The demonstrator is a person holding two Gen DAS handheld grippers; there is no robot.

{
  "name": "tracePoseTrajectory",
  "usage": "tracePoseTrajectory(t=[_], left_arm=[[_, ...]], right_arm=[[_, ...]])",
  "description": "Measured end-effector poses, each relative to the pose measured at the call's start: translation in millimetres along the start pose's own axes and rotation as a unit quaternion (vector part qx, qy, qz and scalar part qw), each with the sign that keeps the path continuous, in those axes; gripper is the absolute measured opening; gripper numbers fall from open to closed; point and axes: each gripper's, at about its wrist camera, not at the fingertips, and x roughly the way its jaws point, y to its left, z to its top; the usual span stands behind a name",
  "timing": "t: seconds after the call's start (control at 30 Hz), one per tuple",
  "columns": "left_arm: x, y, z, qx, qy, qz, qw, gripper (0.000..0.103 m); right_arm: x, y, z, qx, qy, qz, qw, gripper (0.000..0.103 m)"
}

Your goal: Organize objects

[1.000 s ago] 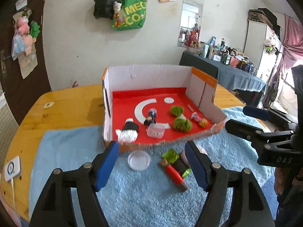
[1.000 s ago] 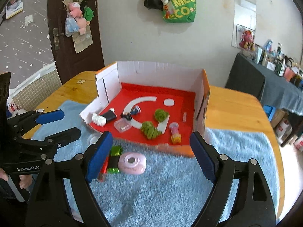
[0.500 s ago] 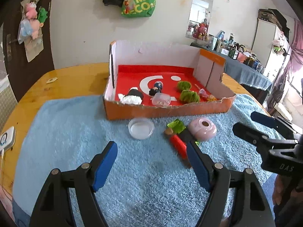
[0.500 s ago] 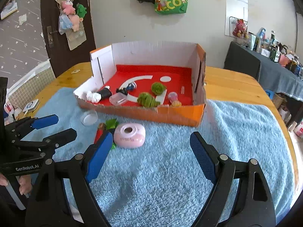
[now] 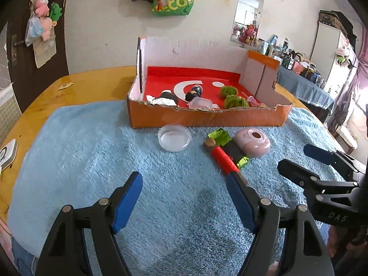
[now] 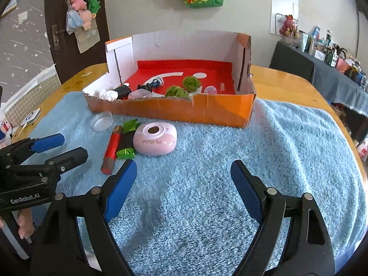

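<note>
Both of our grippers, the left gripper and the right gripper, hang wide open and empty over the blue towel. Ahead of them we see the pink case, green wrapper, red tube and clear dish lying close together, just in front of the orange box.

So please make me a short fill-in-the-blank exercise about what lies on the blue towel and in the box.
1. The box has a floor coloured ____.
2. The clear dish lies ____ the box, on the towel.
3. The pink case has a round ____ on top.
4. Both grippers, left and right, are ____.

Missing words: red; outside; hole; open
</note>
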Motion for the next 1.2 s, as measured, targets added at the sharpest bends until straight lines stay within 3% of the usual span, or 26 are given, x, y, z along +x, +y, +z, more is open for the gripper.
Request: tracePoseTrajectory(t=[0.77, 1.2], left_arm=[[22, 21, 13, -0.003, 0.026, 0.005, 0.9996, 0.077], [44, 28, 32, 0.026, 0.057, -0.001, 0.9980, 0.077]], right_arm=[[25, 9, 17, 0.016, 0.027, 0.018, 0.999, 0.084], [45, 10, 29, 0.026, 0.052, 0.015, 0.998, 0.084]])
